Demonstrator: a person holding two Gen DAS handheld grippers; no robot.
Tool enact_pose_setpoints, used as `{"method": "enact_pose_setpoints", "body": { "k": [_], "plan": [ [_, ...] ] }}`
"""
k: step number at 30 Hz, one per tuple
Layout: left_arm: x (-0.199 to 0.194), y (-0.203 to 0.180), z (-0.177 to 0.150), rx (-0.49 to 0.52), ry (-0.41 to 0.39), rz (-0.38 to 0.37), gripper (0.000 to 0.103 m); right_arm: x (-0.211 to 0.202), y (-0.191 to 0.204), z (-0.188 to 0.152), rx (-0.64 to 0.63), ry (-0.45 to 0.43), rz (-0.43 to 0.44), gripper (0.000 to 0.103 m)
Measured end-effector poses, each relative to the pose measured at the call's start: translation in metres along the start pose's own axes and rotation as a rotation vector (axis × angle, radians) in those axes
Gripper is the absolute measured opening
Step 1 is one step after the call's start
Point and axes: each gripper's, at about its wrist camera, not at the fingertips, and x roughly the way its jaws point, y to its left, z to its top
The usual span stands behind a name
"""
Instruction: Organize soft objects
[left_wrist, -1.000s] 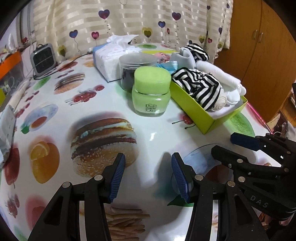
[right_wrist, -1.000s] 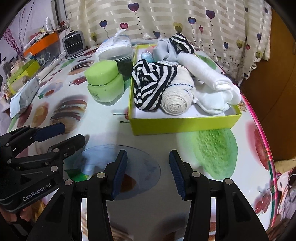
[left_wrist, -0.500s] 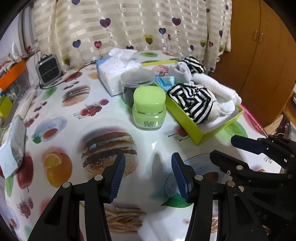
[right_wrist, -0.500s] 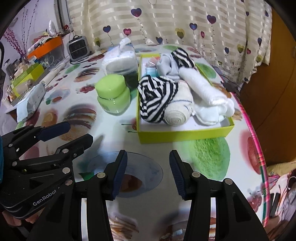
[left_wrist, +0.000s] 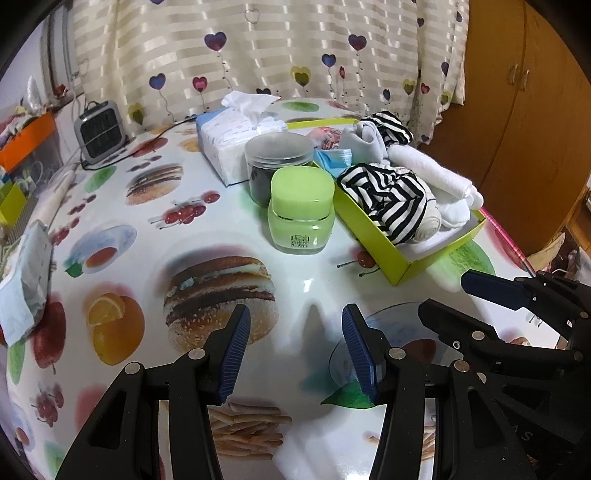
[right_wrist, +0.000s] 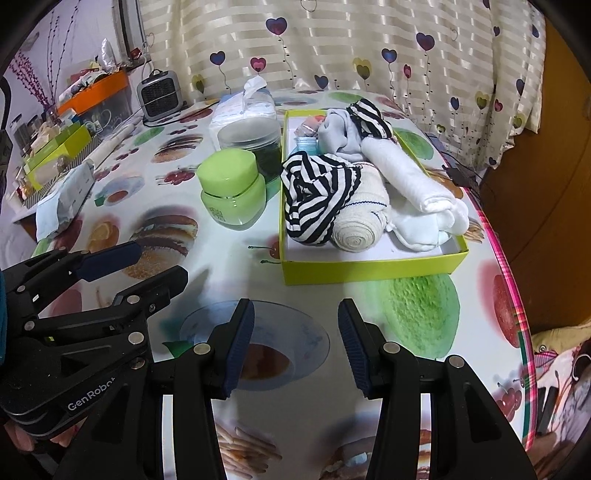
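Note:
A lime green box (right_wrist: 369, 271) (left_wrist: 373, 236) holds several rolled soft items: a black-and-white striped cloth (right_wrist: 314, 199) (left_wrist: 391, 199), a cream roll (right_wrist: 360, 227), a white towel roll (right_wrist: 410, 177) (left_wrist: 432, 173), a grey sock (right_wrist: 338, 134) and a second striped piece (right_wrist: 369, 116). My left gripper (left_wrist: 295, 350) is open and empty above the table, well short of the box. My right gripper (right_wrist: 295, 343) is open and empty in front of the box. Each gripper shows at the edge of the other's view.
A green-lidded jar (left_wrist: 301, 214) (right_wrist: 232, 192), a dark jar with a clear lid (left_wrist: 279, 162) and a tissue box (left_wrist: 236, 140) stand left of the box. A small heater (left_wrist: 99, 131) and a packet (left_wrist: 26, 280) lie at the left. The table edge (right_wrist: 513, 295) runs close on the right.
Both grippers have drawn back and up from the box, which now looks smaller and farther. Both stay open and empty.

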Motion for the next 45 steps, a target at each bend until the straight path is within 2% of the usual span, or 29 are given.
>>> {"method": "enact_pose_setpoints", "body": {
  "k": [45],
  "plan": [
    [0.0025,-0.0010,-0.0029,-0.008,0.000,0.002,0.051,-0.0020,-0.0008,-0.0018,0.002,-0.001,-0.006,0.049]
  ]
}}
